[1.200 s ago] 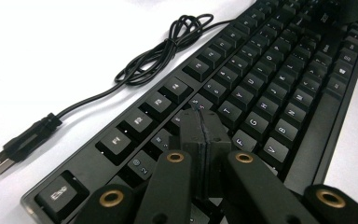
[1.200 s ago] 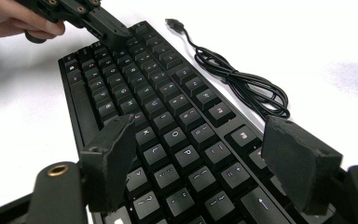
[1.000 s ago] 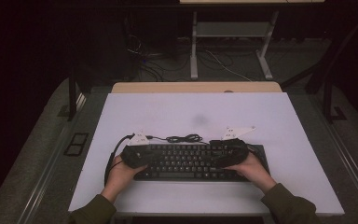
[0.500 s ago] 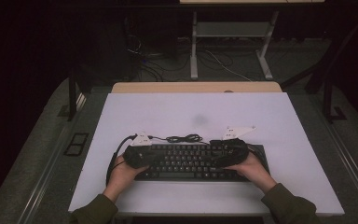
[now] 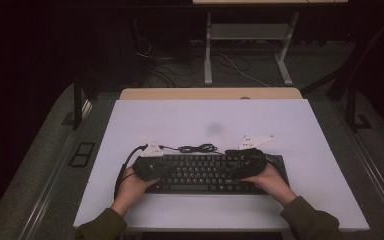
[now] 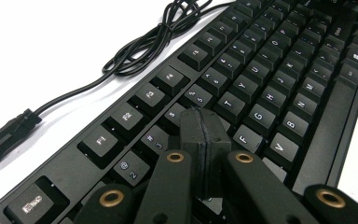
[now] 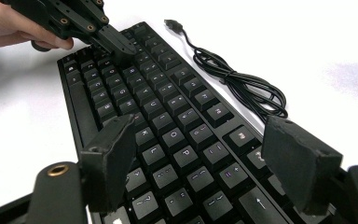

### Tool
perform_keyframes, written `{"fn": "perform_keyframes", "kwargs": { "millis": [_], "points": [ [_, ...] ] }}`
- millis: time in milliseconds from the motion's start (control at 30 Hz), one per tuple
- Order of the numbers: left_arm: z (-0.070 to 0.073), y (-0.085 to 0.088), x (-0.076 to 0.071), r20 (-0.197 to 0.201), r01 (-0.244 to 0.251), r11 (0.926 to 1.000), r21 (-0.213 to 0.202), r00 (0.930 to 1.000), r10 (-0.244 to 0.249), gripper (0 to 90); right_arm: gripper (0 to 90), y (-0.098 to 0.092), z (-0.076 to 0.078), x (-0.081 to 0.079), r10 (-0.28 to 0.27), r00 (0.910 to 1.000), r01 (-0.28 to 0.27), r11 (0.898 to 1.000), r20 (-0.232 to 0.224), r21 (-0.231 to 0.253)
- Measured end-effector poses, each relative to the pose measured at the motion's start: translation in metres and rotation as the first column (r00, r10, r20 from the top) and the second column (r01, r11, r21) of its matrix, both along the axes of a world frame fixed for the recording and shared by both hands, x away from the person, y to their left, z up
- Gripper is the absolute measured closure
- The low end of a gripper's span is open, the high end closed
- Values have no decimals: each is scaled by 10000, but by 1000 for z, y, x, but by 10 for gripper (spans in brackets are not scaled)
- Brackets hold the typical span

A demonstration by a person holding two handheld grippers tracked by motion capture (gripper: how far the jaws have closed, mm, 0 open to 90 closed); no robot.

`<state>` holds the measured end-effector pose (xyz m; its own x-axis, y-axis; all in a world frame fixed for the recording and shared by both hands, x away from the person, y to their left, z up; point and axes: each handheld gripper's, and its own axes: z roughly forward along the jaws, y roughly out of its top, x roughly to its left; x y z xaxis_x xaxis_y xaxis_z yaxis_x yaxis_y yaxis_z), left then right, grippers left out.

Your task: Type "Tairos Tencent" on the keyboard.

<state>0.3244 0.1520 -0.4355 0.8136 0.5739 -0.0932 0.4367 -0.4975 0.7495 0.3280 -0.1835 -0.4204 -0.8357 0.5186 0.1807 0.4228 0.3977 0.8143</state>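
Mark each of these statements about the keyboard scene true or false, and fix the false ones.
1. The left claw is shut, its jaws pressed together over the keyboard. True.
2. The right claw is shut on the cable. False: its jaws stand apart over the keys, and the cable lies bundled on the table.
3. The keyboard's cable is plugged into a computer. False: its plug lies loose on the table.
4. The keyboard is black. True.
5. The keyboard sits at the table's far edge. False: it lies near the person's edge.
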Motion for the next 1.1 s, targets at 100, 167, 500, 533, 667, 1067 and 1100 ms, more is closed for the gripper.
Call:
{"fn": "perform_keyframes", "kwargs": {
  "millis": [100, 167, 500, 533, 667, 1067, 1100],
  "points": [
    [2, 0, -1, -11, -66, 9997, -235, 10000, 66, 893, 256, 0, 0, 0, 5, 10000, -5, 10000, 11, 1],
    [4, 1, -1, 96, 24, 9998, -217, 10000, -22, 892, 256, 0, 0, 0, 3, 10000, -3, 10000, 5, 9],
    [9, 7, -4, 141, -203, 9969, -764, 9997, 214, 749, 256, 0, 1, 1, -38, 10000, 38, 10000, 14, 45],
    [9, 7, -4, 112, -187, 9968, -775, 9997, 196, 709, 256, 0, 1, 1, -29, 10000, 29, 10000, 29, 41],
    [8, 6, -6, 68, -103, 9971, -757, 9999, 109, 571, 256, 1, 1, 1, -12, 10000, 11, 10000, -68, -42],
    [9, 2, -7, 204, 55, 9972, -747, 9998, -40, 303, 258, 12, 5, 6, 119, 9999, -119, 9999, -12, -21],
    [9, 2, -7, 214, 39, 9972, -745, 9998, -24, 285, 259, 13, 5, 6, 121, 9999, -121, 9999, 7, -17]
  ]
}}
